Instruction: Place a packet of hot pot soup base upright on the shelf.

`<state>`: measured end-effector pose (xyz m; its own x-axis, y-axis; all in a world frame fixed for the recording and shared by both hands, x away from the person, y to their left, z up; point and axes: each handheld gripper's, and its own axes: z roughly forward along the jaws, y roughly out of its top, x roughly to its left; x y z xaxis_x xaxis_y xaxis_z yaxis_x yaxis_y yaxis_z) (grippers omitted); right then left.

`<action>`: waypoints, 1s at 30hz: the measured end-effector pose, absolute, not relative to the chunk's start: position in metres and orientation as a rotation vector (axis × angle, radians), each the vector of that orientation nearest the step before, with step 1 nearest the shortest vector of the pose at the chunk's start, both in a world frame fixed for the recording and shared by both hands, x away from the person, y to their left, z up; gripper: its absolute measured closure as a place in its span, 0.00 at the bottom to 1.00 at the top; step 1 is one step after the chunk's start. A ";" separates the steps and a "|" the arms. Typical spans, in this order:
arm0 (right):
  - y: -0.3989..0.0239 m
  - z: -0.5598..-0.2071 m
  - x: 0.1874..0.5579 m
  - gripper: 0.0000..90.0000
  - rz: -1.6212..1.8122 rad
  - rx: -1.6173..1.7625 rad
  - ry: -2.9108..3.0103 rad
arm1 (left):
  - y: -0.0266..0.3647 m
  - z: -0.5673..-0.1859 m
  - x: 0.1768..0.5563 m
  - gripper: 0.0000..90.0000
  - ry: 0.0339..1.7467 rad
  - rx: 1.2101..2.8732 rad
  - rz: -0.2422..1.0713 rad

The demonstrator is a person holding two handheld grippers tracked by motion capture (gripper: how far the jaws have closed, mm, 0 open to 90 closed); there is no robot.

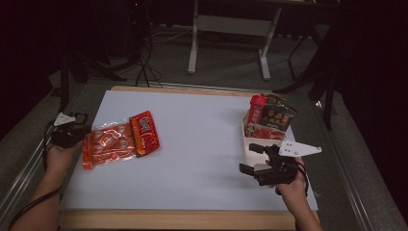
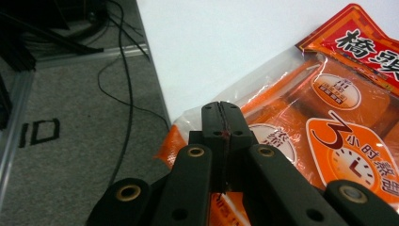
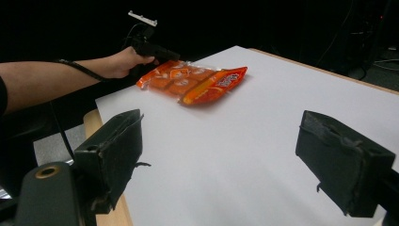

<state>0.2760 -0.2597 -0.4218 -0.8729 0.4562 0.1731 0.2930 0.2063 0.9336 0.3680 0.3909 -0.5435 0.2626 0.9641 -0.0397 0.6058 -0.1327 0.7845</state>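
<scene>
Dark floor and desk legs ring the white table [image 1: 202, 144], whose wooden edge runs along my near side. At about 2 o'clock on the sheet I see a white tray [image 1: 251, 150] holding upright snack packets [image 1: 269, 118]; their print is too small for me to read. Nothing stands between it and the orange snack bag [image 1: 120, 139], which lies flat near the table's 9 o'clock edge, its red end toward the middle. My left gripper [image 2: 221, 109] has its jaws pressed together at that bag's outer end, tips over the clear seam; whether film is pinched between them I cannot tell. My right gripper [image 3: 219, 155] hovers at 4 o'clock, just beside the tray, jaws spread wide with only bare table between them.
</scene>
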 end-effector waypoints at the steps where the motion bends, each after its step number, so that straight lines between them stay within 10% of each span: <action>1: -0.260 -0.422 0.276 0.17 1.750 0.731 2.326 | 0.389 -0.544 0.369 1.00 1.418 1.837 0.652; 30: -0.264 -0.421 0.276 0.17 1.776 0.736 2.314 | 0.369 -0.533 0.387 1.00 1.326 2.090 0.633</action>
<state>0.2757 -0.2638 -0.4212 -0.8721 0.4529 0.1856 0.2963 0.1868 0.9366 0.3872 0.3692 -0.5333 0.3936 0.9155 0.0836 0.6413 -0.3386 0.6886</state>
